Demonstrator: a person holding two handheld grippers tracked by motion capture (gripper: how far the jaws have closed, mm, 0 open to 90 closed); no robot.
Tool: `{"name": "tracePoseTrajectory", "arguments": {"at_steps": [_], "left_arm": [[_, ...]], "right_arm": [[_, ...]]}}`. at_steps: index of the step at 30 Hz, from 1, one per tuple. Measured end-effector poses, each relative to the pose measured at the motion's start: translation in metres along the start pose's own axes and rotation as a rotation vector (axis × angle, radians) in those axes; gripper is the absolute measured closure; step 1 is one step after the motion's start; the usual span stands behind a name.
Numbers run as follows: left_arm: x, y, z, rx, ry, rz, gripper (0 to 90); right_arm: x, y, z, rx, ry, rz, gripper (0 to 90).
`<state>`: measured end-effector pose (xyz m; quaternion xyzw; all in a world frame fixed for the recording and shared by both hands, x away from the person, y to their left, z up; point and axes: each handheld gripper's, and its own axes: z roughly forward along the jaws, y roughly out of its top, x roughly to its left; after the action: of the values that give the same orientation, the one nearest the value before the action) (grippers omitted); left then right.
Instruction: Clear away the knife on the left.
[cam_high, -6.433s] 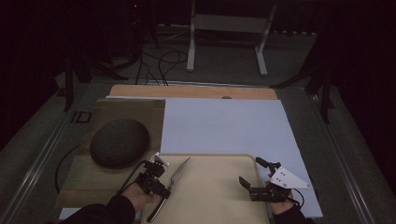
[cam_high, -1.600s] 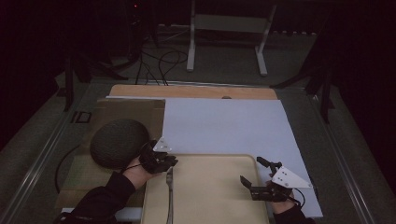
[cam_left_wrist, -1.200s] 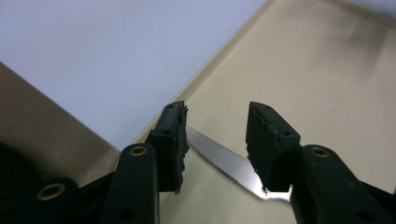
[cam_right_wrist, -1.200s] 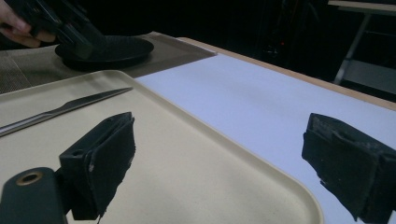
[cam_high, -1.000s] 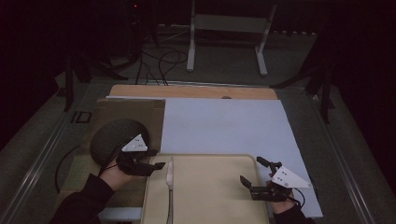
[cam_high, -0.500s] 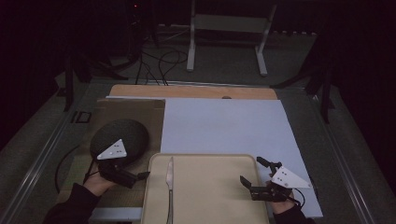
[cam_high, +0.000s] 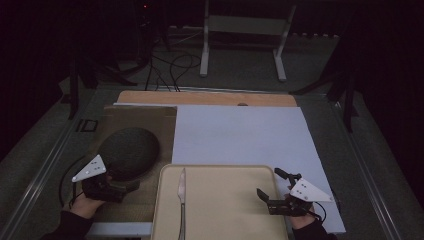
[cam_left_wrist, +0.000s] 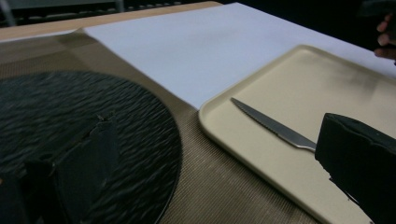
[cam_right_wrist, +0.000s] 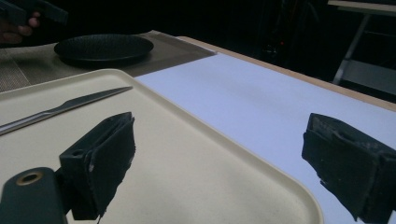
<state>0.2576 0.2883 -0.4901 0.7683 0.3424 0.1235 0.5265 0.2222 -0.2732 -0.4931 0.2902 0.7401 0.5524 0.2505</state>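
Knife (cam_high: 182, 192) released on tray (cam_high: 225, 222); left gripper (cam_high: 131, 186) spread empty left of tray, right gripper (cam_high: 263, 198) spread over tray; next, likely dark plate (cam_high: 128, 152).

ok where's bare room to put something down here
Most free: the white sheet between the wood strip and the tray. The tray right of the knife is bare up to the right claw. The plate crowds the mat.

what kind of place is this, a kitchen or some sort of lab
Probably a recording lab set up as a dining table: a knife lies on a beige tray beside a black plate on a woven mat, while metal stands and loose cables sit in the dark behind.
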Motion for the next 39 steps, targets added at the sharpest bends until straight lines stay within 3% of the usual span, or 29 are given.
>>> {"name": "tracePoseTrajectory", "arguments": {"at_steps": [4,10,11,13,19,28,39], "left_arm": [[0.003,-0.007,-0.009,-0.040,0.047,-0.039,0.4],[0.008,-0.017,-0.021,-0.062,0.135,-0.085,0.4],[0.008,-0.017,-0.021,-0.062,0.135,-0.085,0.4],[0.008,-0.021,-0.025,-0.065,0.190,-0.098,0.4],[0.004,-0.029,-0.030,-0.078,0.267,-0.099,0.5],[0.005,-0.038,-0.029,-0.117,0.265,-0.103,0.5],[0.005,-0.040,-0.027,-0.096,0.259,-0.086,0.5]], "right_arm": [[0.000,0.000,0.000,0.001,0.000,-0.002,9.2],[0.000,0.000,-0.001,-0.002,0.000,-0.002,9.2],[0.000,0.000,-0.001,-0.002,0.000,-0.002,9.2],[0.000,0.001,-0.001,-0.004,-0.002,-0.002,9.2],[0.000,0.001,-0.001,-0.002,-0.001,-0.005,9.2],[-0.001,-0.001,-0.001,-0.002,0.002,-0.003,9.2],[-0.002,-0.002,-0.002,-0.003,0.000,0.004,9.2]]}}
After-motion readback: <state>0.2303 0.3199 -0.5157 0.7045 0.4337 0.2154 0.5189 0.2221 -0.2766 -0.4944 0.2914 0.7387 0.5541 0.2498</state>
